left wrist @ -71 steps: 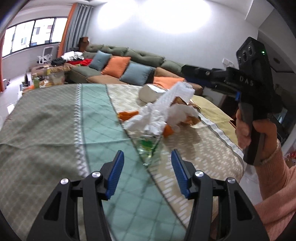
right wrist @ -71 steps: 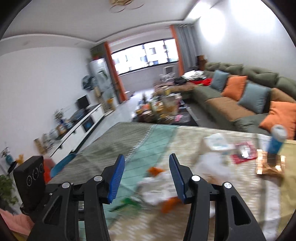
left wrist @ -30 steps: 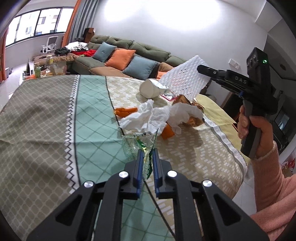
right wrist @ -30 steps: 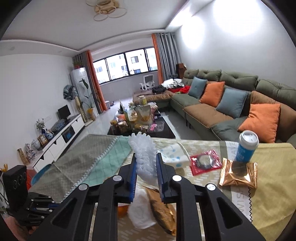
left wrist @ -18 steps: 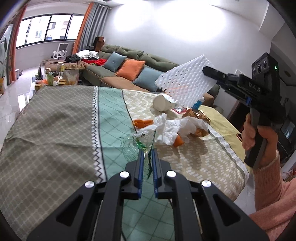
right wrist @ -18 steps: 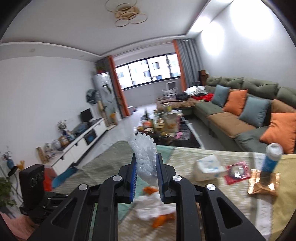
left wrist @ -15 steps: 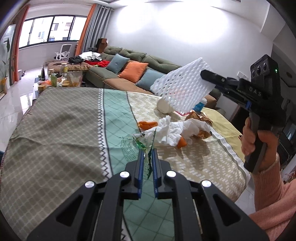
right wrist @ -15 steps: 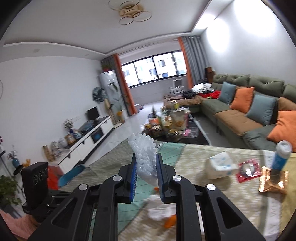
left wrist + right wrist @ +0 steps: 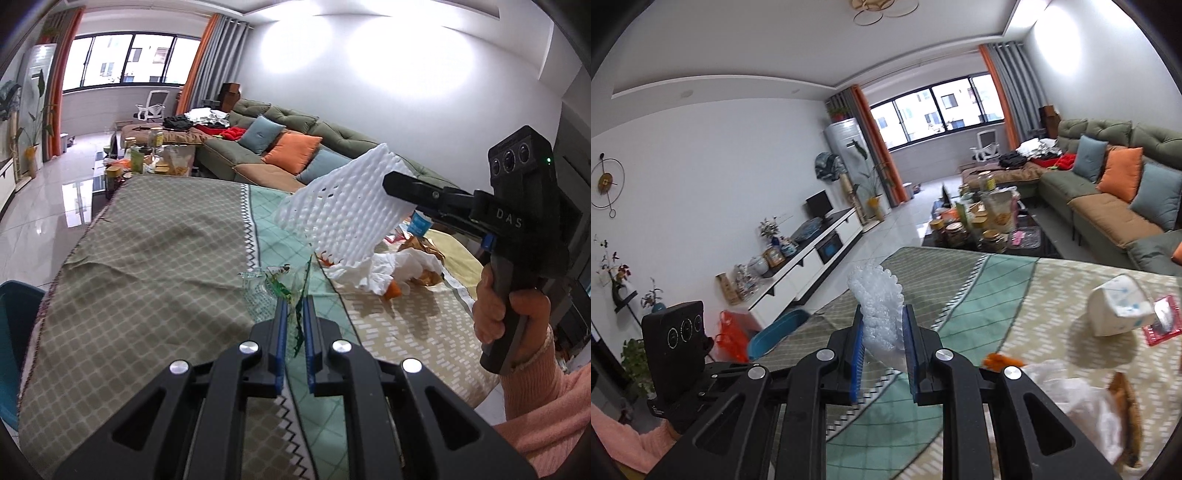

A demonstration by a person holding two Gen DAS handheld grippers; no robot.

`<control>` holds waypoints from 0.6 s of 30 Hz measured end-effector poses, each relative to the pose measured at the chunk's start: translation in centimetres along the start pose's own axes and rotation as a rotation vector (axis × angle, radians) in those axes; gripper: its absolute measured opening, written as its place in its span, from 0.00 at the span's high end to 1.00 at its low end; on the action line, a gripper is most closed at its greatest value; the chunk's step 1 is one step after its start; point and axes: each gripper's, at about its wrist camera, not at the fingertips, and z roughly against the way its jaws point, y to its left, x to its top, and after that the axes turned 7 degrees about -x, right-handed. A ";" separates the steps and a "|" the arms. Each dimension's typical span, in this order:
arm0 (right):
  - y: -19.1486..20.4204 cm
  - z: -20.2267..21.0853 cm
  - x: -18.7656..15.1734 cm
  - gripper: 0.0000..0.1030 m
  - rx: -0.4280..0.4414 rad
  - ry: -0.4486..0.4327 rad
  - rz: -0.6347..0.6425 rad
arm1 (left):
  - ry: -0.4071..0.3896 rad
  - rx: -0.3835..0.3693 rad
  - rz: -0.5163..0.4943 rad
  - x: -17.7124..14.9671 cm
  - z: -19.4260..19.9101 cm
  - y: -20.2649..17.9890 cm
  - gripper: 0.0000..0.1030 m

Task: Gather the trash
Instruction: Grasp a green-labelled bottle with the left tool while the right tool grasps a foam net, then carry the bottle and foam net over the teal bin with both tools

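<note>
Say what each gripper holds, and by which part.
Left gripper: shut on the clear green-printed wrapper, by its near edge. Right gripper: shut on the white foam net, by one end.

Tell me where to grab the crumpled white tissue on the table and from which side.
Grip the crumpled white tissue at its raised, bunched middle fold, coming from above with fingers straddling the ridge. It lies loose and flattened at the edges, with orange scraps close beside it, so a low side approach would likely snag those.

Patterned tablecloth (image 9: 155, 258) (green and beige) carries crumpled white paper (image 9: 402, 266) and orange scraps (image 9: 392, 290).
</note>
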 end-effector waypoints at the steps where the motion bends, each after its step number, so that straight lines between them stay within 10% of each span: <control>1: 0.3 -0.4 0.1 0.81 0.008 0.006 0.002 | -0.005 0.008 0.005 0.0 0.4 0.3 0.90; 18: 7.6 -7.7 0.8 0.81 0.187 0.098 0.079 | -0.090 0.181 0.077 -0.1 7.1 6.2 0.90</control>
